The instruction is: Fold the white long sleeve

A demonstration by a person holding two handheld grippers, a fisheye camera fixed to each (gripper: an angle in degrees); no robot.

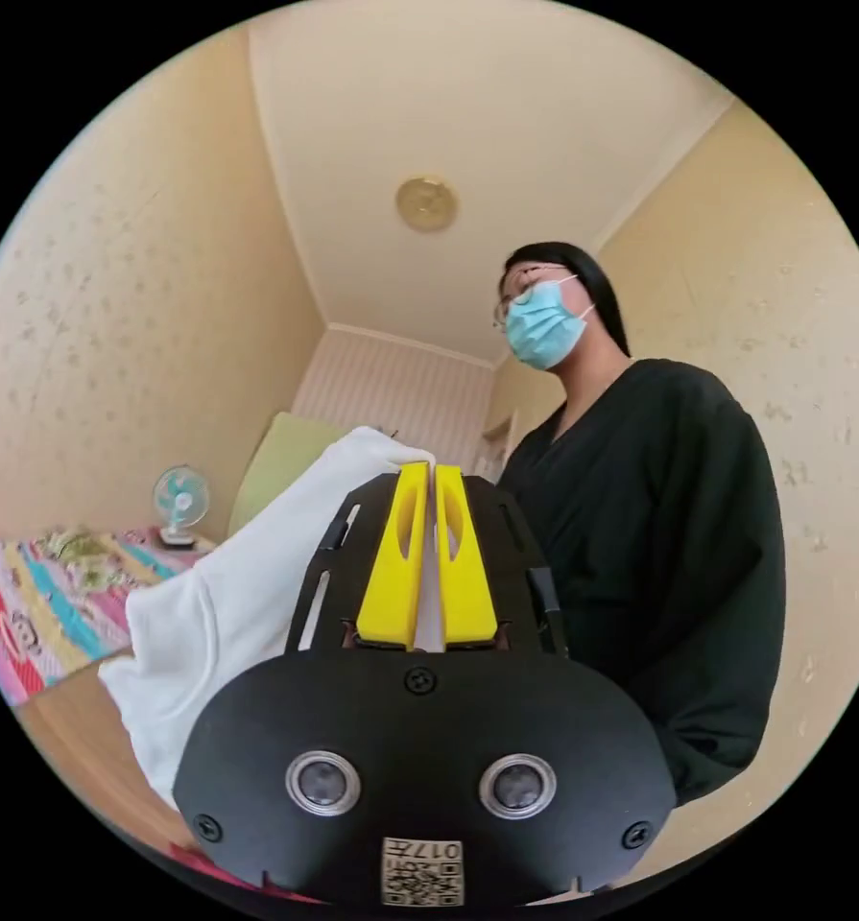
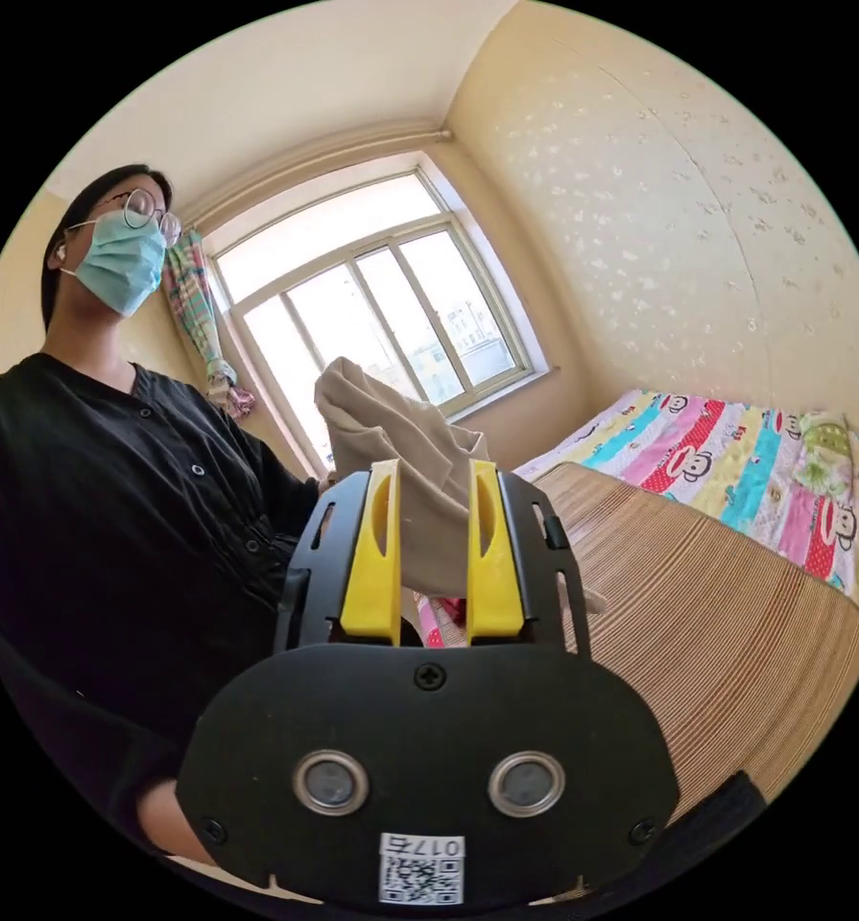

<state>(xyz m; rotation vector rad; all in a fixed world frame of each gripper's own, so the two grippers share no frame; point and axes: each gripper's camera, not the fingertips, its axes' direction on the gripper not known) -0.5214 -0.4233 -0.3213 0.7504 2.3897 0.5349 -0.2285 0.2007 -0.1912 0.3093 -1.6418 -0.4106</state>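
One person point(image 1: 640, 537) in black stands behind both grippers. One striped bedspread point(image 2: 736, 460) lies beside one wooden table point(image 2: 717, 614). One white shirt point(image 1: 237, 595) hangs raised above that table. Left gripper point(image 1: 433, 472): jaws nearly together, pinching the shirt. Right gripper point(image 2: 435, 467): jaws somewhat apart, cloth bunched between them, pressing both.

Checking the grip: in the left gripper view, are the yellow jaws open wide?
No, the left gripper has its jaws nearly together, pinching the white long sleeve.

White long sleeve point(image 1: 247, 595), shaded beige against the window point(image 2: 381, 278); yellow-jawed black grippers; multicoloured striped cartoon-monkey bedsheet point(image 2: 736, 460); tan ribbed mat point(image 2: 717, 614); pale teal fan point(image 1: 180, 499).
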